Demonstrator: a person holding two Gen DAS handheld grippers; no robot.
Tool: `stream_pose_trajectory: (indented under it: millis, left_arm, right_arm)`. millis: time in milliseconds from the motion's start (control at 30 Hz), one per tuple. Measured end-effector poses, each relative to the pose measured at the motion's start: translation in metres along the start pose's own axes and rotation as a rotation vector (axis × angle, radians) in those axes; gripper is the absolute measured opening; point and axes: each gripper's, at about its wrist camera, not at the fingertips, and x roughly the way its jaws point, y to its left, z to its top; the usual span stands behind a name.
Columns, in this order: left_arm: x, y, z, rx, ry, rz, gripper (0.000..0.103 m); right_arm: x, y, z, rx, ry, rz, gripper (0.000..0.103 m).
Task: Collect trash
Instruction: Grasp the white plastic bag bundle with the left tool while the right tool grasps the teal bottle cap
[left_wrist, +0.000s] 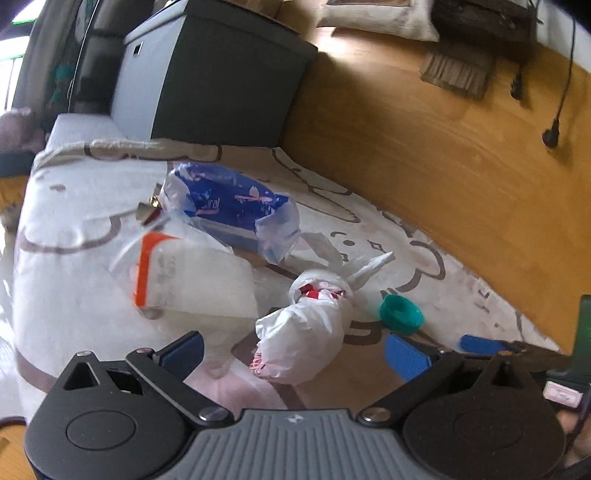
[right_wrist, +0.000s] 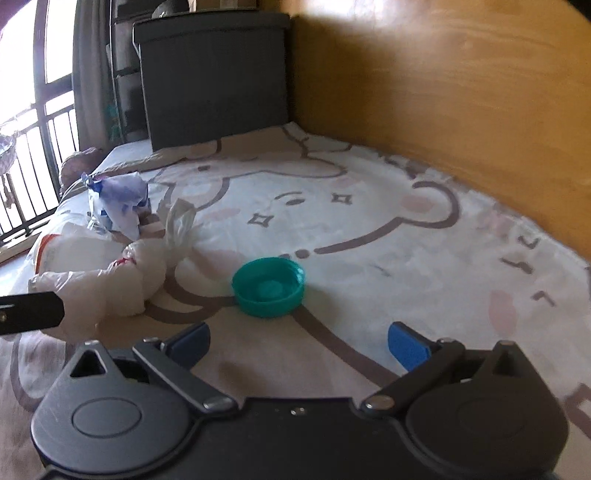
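Note:
Trash lies on a bed with a cartoon-bear cover (left_wrist: 74, 206) (right_wrist: 369, 206). A knotted white plastic bag (left_wrist: 306, 328) (right_wrist: 122, 273) lies just ahead of my left gripper (left_wrist: 293, 352), which is open and empty above it. A teal cap (left_wrist: 400, 312) (right_wrist: 269, 287) lies open side up just ahead of my right gripper (right_wrist: 299, 341), which is open and empty. Farther off lie a clear bag with an orange strip (left_wrist: 192, 277) (right_wrist: 62, 247) and a blue-printed plastic wrapper (left_wrist: 229, 206) (right_wrist: 118, 203). The right gripper's blue fingers (left_wrist: 480, 345) show in the left wrist view.
A dark box-like cabinet (left_wrist: 214, 74) (right_wrist: 214, 77) stands at the bed's far end. A wooden wall (left_wrist: 424, 129) (right_wrist: 443, 92) runs along the right side. A window with railing (right_wrist: 29, 147) is at far left. A small foil wrapper (left_wrist: 149, 210) lies by the blue wrapper.

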Motion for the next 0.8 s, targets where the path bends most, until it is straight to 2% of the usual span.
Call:
stream_pose_trajectory:
  millis: [100,167,300,433,467,533,600,667,800]
  left_arm:
    - [0.004,0.002,0.0,-0.005,-0.005,-0.025,0.093]
    - [0.009,0.003,0.001,-0.002,0.005,-0.032,0.083]
    - [0.02,0.003,0.0,0.027,0.024,-0.038,0.073]
    - [0.028,0.008,0.001,0.02,0.034,-0.058,0.06]
    - [0.029,0.009,0.001,0.01,0.038,-0.066,0.058]
    - [0.029,0.012,0.0,-0.006,0.039,-0.076,0.056]
    - [0.029,0.015,0.001,-0.025,0.043,-0.084,0.048]
    - [0.028,0.016,0.0,-0.035,0.05,-0.087,0.042]
    - [0.025,0.012,-0.001,-0.022,0.069,-0.072,0.036]
  right_arm:
    - [0.011,0.006,0.008,-0.027,0.002,0.002,0.102]
    - [0.017,0.009,0.012,-0.039,0.004,0.001,0.099]
    - [0.03,0.014,0.02,-0.049,0.007,0.007,0.092]
    - [0.033,0.02,0.023,-0.062,-0.014,0.012,0.072]
    - [0.033,0.022,0.022,-0.077,-0.017,0.011,0.071]
    - [0.031,0.025,0.021,-0.092,-0.026,0.014,0.058]
    - [0.029,0.025,0.02,-0.086,-0.033,0.002,0.051]
    - [0.025,0.024,0.018,-0.07,-0.03,0.009,0.051]
    - [0.016,0.029,0.011,-0.075,-0.022,0.006,0.05]
